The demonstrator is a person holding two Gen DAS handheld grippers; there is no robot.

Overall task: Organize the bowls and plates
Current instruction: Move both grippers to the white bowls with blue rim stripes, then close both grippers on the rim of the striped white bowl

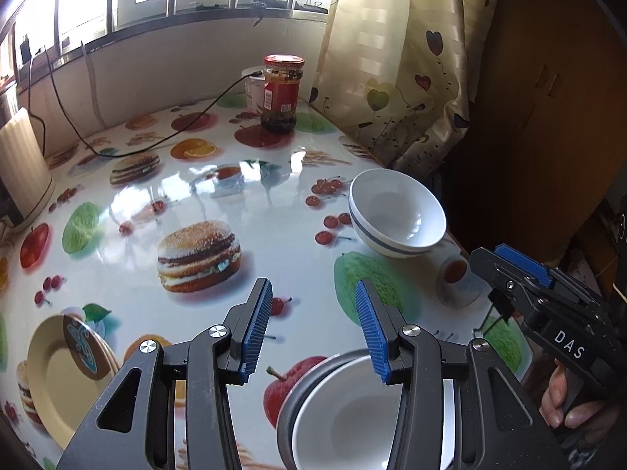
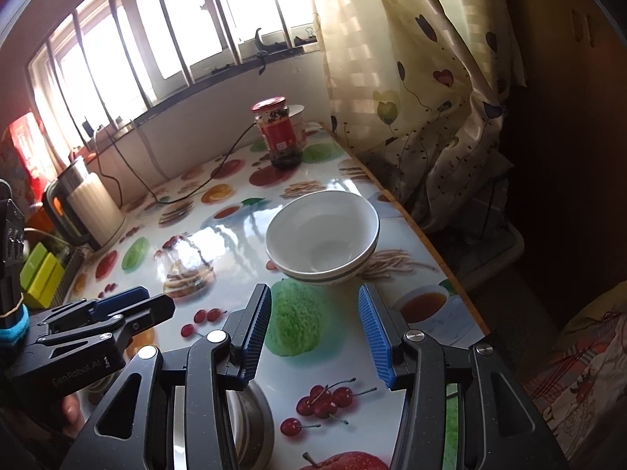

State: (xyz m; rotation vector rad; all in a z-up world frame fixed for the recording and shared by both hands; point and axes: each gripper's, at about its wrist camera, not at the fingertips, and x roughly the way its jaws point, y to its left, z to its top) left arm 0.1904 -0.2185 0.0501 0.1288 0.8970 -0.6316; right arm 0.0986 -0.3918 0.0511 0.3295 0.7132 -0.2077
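A white bowl with a grey band [image 1: 395, 213] stands near the table's right edge; it also shows in the right wrist view [image 2: 323, 237], just ahead of my right gripper. My left gripper [image 1: 313, 331] is open and empty above a white bowl nested in a grey bowl [image 1: 345, 415] at the near edge. A yellow plate [image 1: 58, 376] with a smaller brown patterned plate [image 1: 84, 346] on it lies at the near left. My right gripper [image 2: 315, 333] is open and empty; it also shows in the left wrist view [image 1: 521, 266].
A red-lidded jar [image 1: 282, 92] stands at the far side with a white container behind it. A black cable [image 1: 156, 145] runs across the table's far part. A cream kettle [image 2: 92, 209] stands at the left. A curtain [image 1: 395, 62] hangs by the right edge.
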